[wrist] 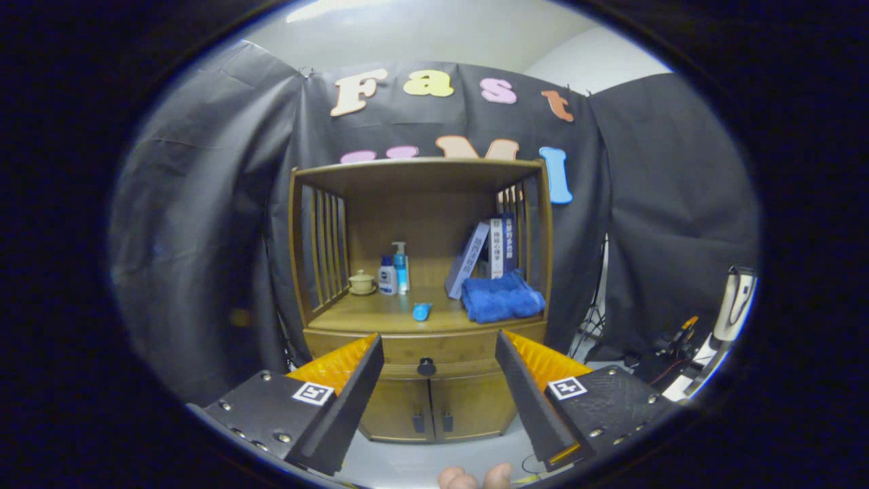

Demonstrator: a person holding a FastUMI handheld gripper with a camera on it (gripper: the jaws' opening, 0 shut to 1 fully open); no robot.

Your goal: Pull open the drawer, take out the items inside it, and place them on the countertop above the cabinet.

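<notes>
The claw (439,343) hangs spread wide before the closed drawer (426,348) (its knob (426,367) between the fingers), gripping nothing.

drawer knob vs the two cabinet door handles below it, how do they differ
The drawer knob is a single round dark knob, centred on the closed drawer, between the open gripper fingers. The door handles are a pair of small upright bars flanking the seam where the doors meet. All are dark.

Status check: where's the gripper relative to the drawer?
Gripper open, holding nothing, short of the cabinet. Drawer shut, knob between the fingers, beyond them. Nothing in the way.
</notes>
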